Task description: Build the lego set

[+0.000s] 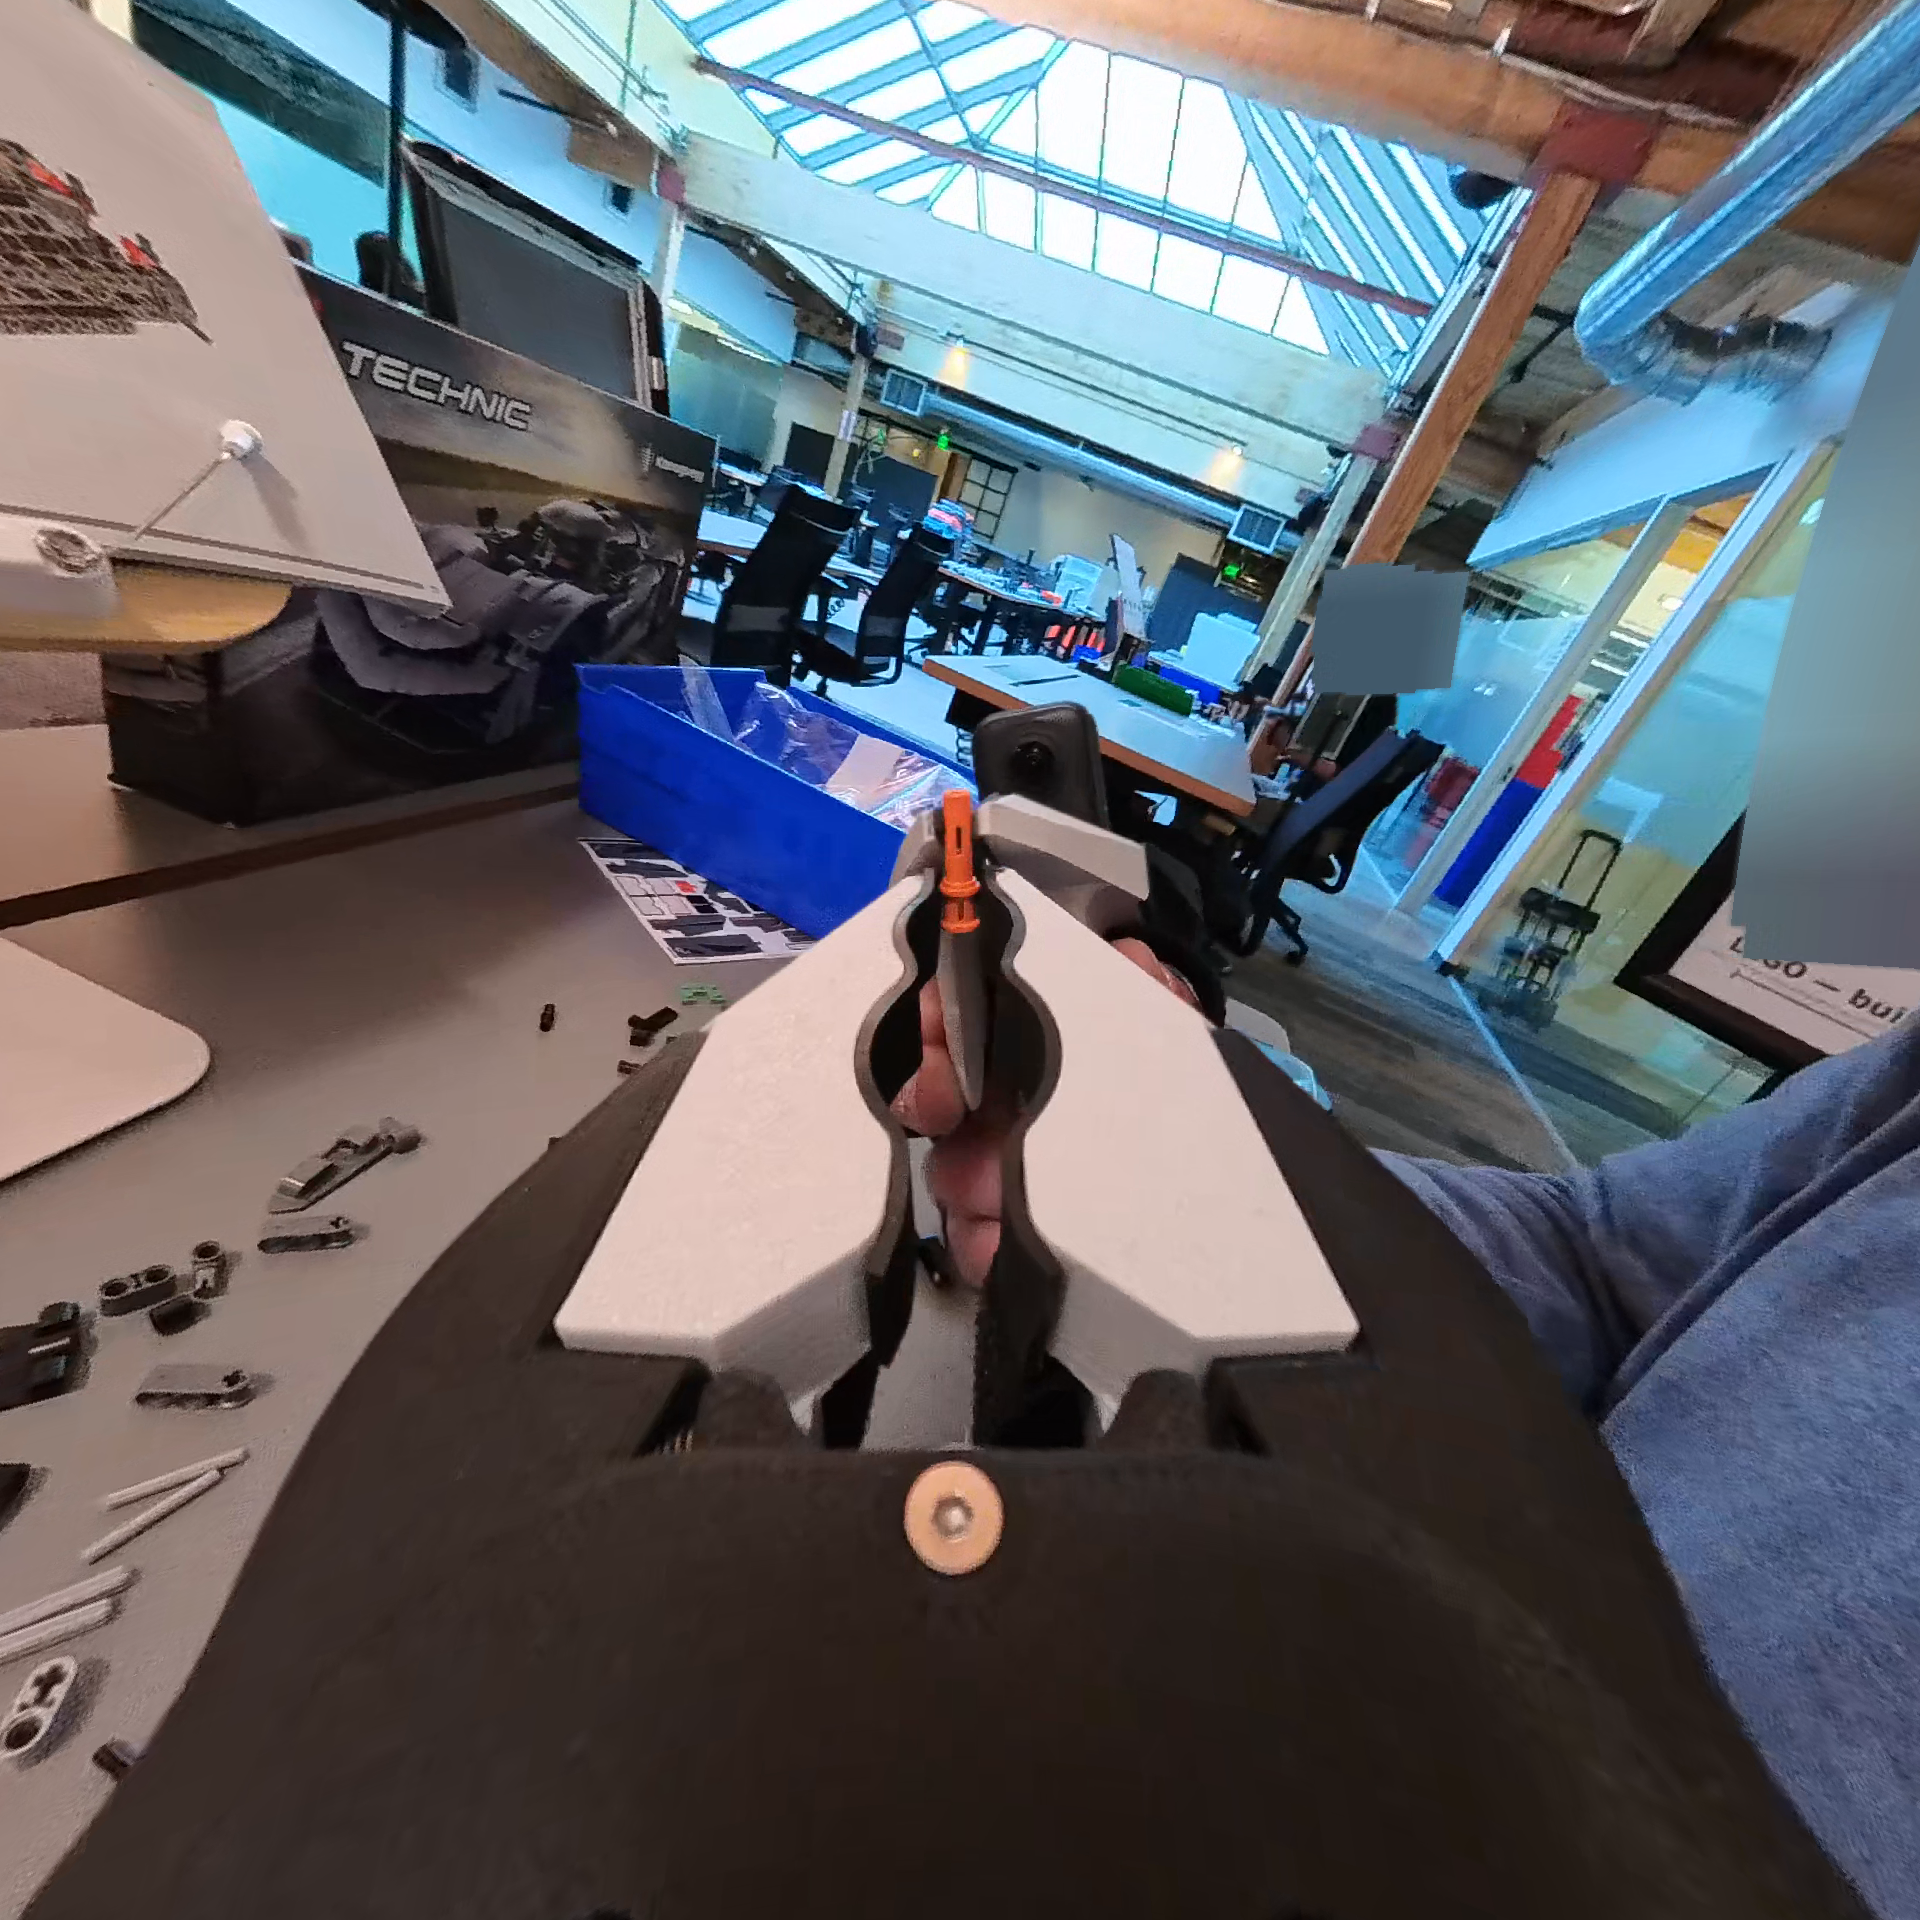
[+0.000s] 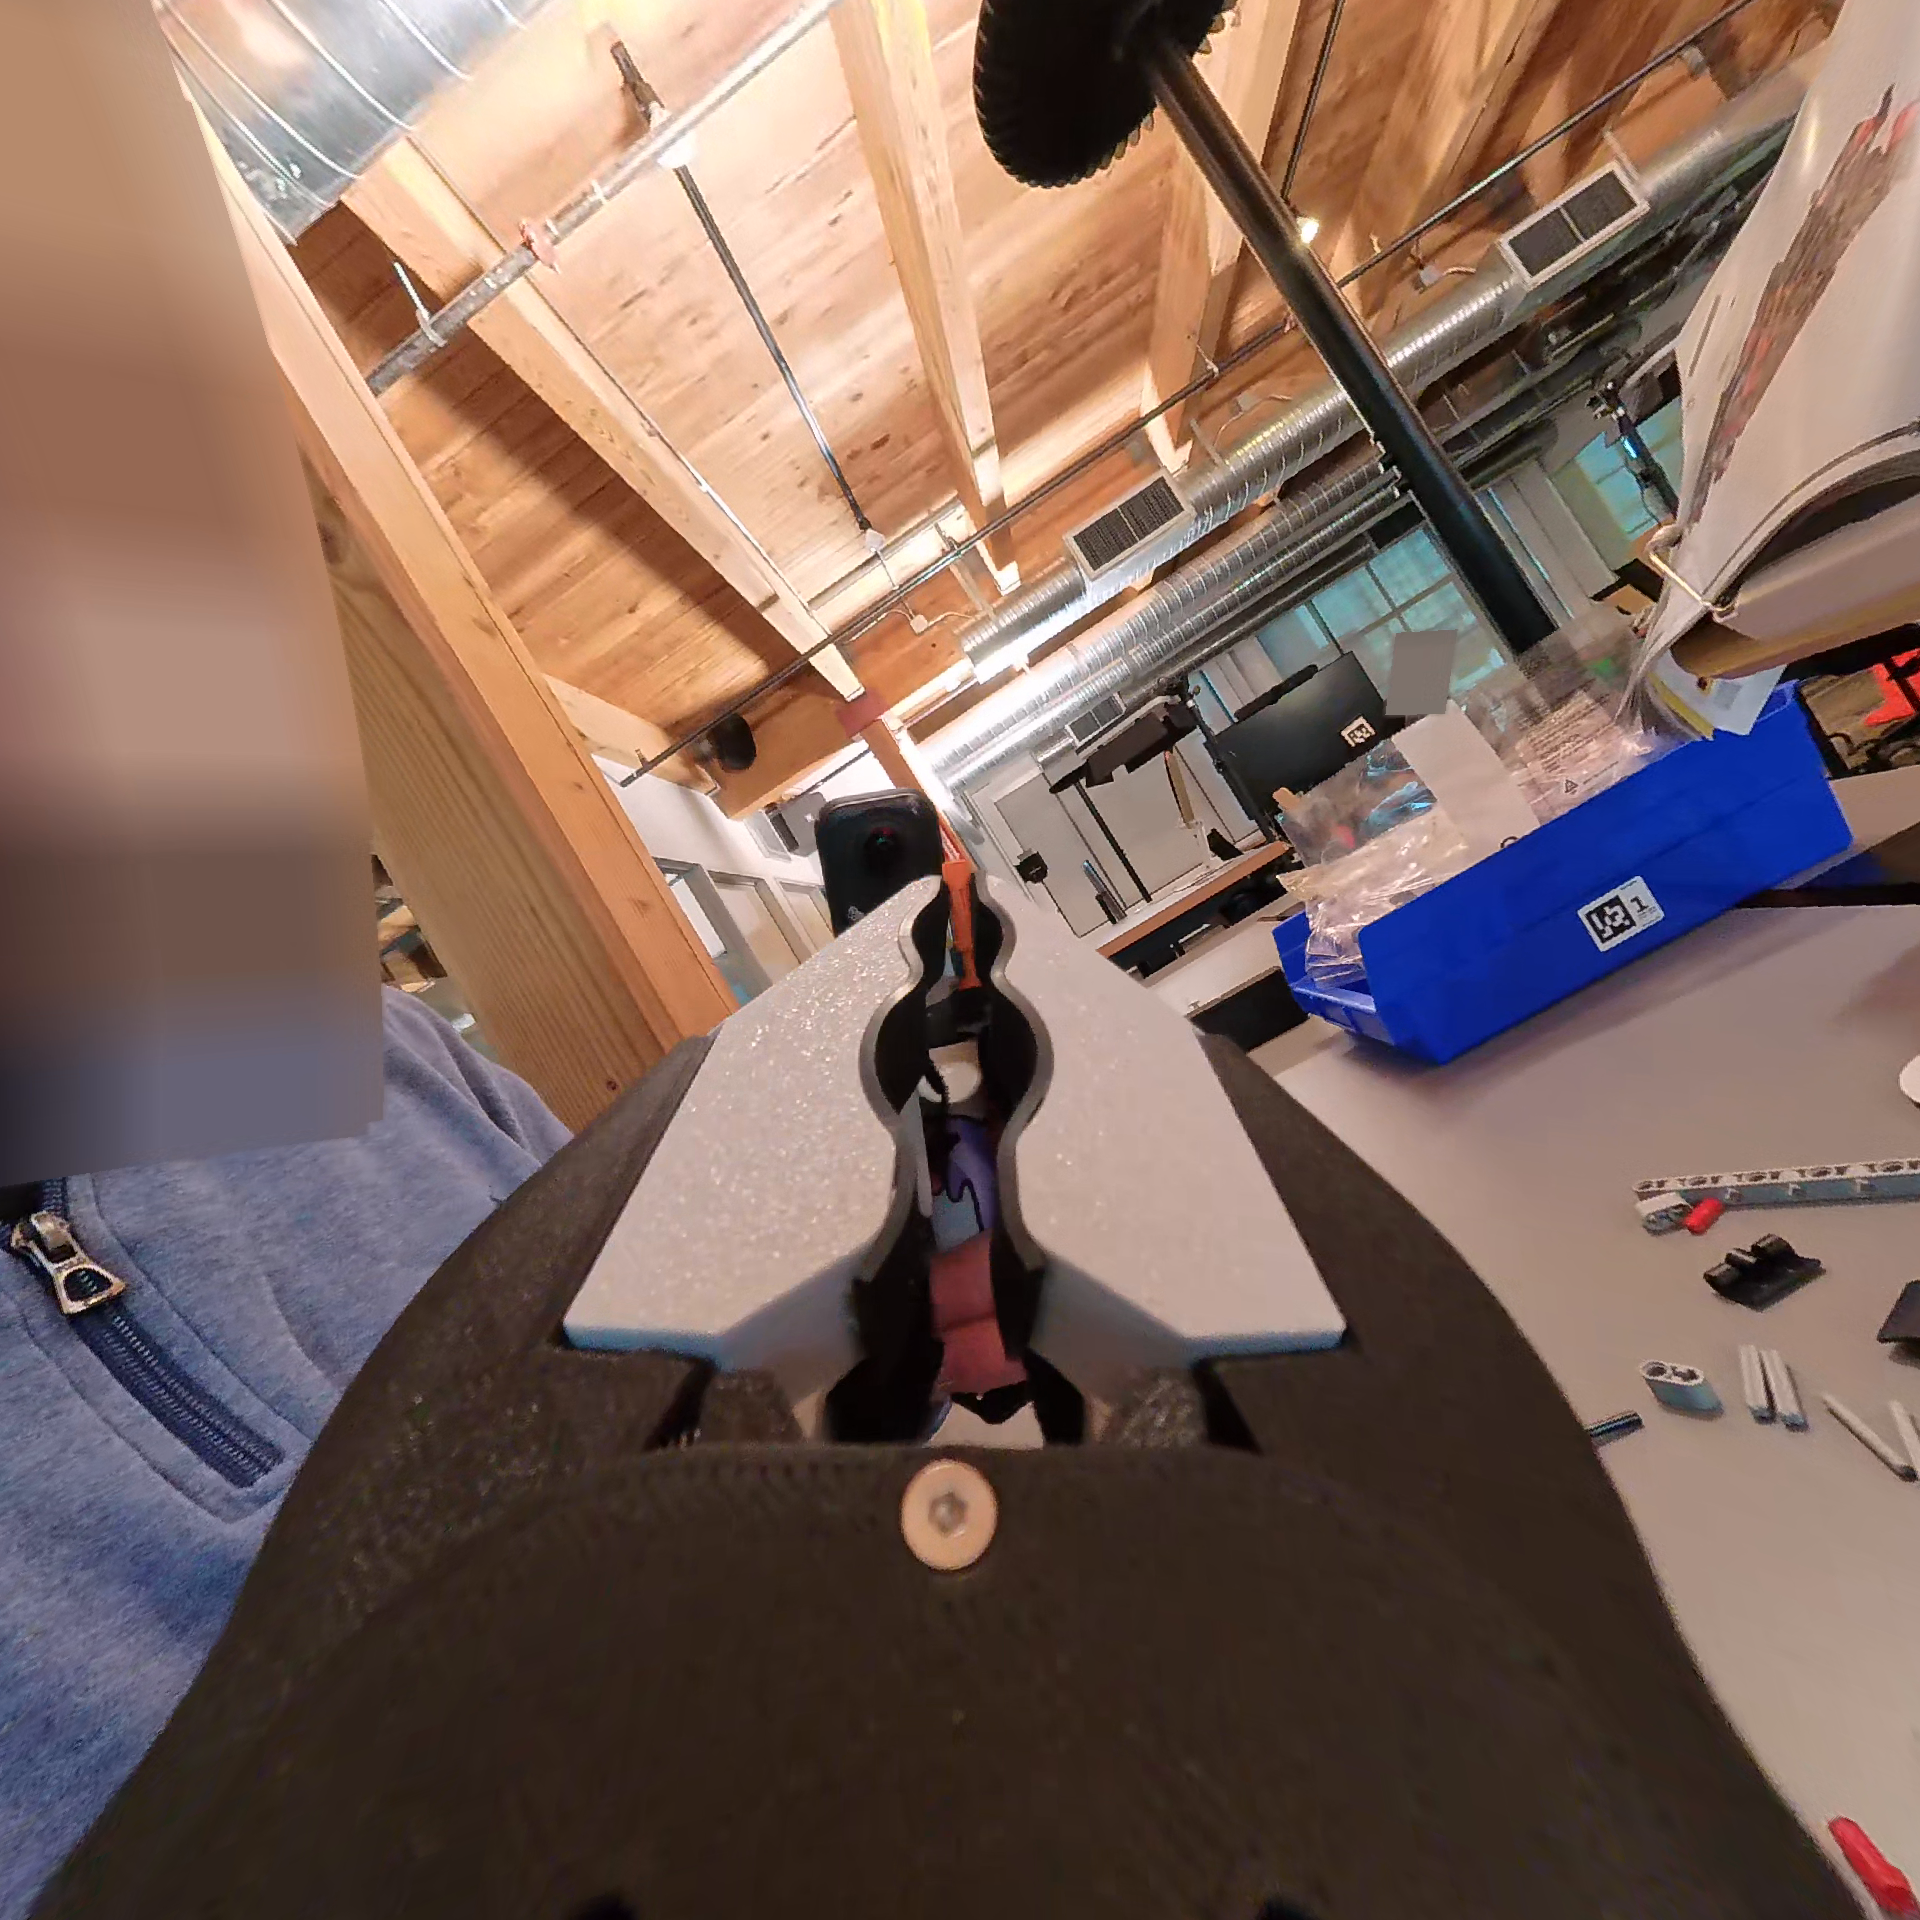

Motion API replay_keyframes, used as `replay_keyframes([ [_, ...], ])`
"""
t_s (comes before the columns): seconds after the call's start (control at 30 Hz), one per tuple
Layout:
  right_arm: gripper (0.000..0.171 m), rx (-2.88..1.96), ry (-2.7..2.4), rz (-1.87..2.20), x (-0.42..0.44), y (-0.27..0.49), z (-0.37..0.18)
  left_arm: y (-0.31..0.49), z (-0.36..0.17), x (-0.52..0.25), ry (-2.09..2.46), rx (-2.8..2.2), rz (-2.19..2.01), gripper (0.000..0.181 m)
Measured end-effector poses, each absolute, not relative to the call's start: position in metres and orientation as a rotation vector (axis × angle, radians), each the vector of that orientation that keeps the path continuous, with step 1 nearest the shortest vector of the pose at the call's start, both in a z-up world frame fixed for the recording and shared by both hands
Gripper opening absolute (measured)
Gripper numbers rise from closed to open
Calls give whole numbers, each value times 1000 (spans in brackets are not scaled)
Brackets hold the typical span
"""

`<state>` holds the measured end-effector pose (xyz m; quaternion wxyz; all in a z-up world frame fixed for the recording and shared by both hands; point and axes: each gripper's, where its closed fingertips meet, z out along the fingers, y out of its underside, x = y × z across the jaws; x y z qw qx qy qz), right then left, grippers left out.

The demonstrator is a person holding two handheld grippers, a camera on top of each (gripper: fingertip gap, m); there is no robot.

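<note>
Up off the desk, between the two tools, sits the orange pin (image 1: 957, 858): the left gripper (image 1: 958, 883) is pinching its lower end at the fingertips, so most of the pin sticks out past them. The right gripper (image 1: 1013, 831) comes in nose to nose, and in its own view its fingers are nearly pressed together with the same pin (image 2: 962, 925) in the gap, though I can't tell if it's really clamping or just touching. Loose grey and black lego pieces (image 1: 312, 1174) lie scattered on the grey table (image 1: 416, 935) below, with the blue bin (image 1: 727, 790) and its plastic bags behind. My worry: the grip is tiny, so any sideways nudge during a handoff could pop it out and send it bouncing among those parts.
</note>
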<state>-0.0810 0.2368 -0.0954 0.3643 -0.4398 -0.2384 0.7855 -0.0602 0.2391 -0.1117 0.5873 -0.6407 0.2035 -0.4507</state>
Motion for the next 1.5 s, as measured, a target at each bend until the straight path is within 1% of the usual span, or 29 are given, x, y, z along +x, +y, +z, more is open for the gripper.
replay_keyframes([
  [0.1,2,-1150,-649,1979,-83,234,-96,237,-113,-62,509,-1506,-980,4],
  [0.2,16,-1249,-748,1837,-85,235,-102,239,-113,-72,586,-1540,-797,4],
  [0.27,24,-1323,-868,1666,-82,237,-108,240,-111,-82,691,-1555,-603,4],
  [0.4,30,-1468,-1028,1462,-79,237,-115,245,-114,-100,1003,-1539,-56,4],
  [0.53,24,-1545,-1070,1408,-84,237,-120,246,-118,-100,1245,-1430,285,4],
  [0.73,22,-1575,-1110,1504,-92,230,-125,247,-132,-98,1469,-1309,528,4],
  [0.87,14,-1612,-1150,1474,-95,228,-131,248,-139,-98,1571,-1250,630,4],
  [0.97,5,-1646,-1149,1461,-98,230,-139,247,-145,-96,1615,-1226,653,4],
  [1.17,2,-1581,-1095,1495,-98,230,-140,245,-146,-96,1574,-1213,618,5],
  [1.27,2,-1514,-1021,1518,-94,235,-131,249,-131,-106,1405,-1305,505,19],
  [1.3,1,-1483,-985,1542,-92,237,-127,250,-128,-113,1335,-1363,436,22],
  [1.37,2,-1427,-943,1597,-89,236,-121,249,-125,-123,1186,-1479,241,20],
  [1.5,2,-1317,-970,1687,-90,227,-115,233,-119,-113,945,-1602,-363,16],
])
